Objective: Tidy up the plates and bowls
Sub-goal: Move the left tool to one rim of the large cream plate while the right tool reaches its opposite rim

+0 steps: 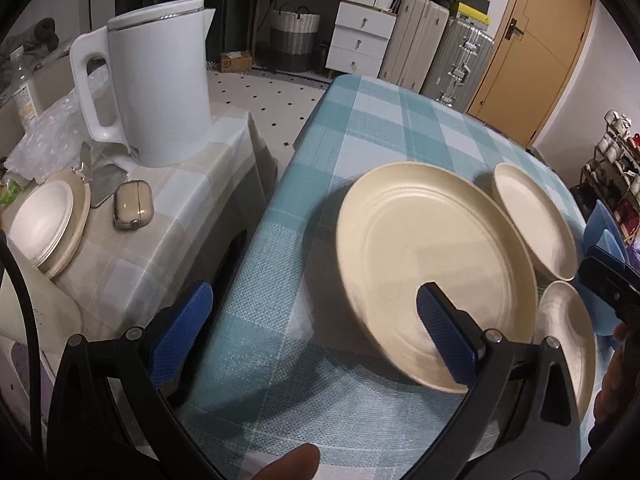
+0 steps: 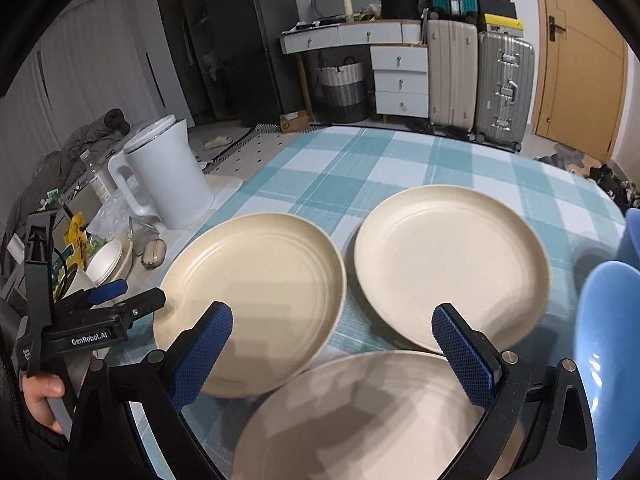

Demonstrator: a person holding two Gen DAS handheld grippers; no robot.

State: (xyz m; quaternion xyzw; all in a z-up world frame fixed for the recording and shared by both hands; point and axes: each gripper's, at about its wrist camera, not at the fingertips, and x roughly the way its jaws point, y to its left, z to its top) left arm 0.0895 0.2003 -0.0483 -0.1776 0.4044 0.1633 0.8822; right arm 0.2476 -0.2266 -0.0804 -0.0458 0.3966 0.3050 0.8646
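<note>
Three cream plates lie on the teal checked table [image 2: 400, 160]: a left one [image 2: 252, 300] [image 1: 432, 264], a far right one [image 2: 452, 264] [image 1: 536, 220], and a near one [image 2: 360, 420] [image 1: 568, 340]. My left gripper [image 1: 312, 312] is open at the table's left edge; its right finger [image 1: 444, 320] is over the left plate. It also shows in the right wrist view [image 2: 124, 296]. My right gripper [image 2: 332, 352] is open and empty above the near plate. Blue bowls [image 2: 608, 360] [image 1: 604, 228] sit at the right.
A side table [image 1: 160, 248] on the left holds a white kettle [image 1: 156, 84], a stack of cream dishes [image 1: 48, 224] and an earbud case [image 1: 132, 204]. Drawers, suitcases and a door stand beyond the table.
</note>
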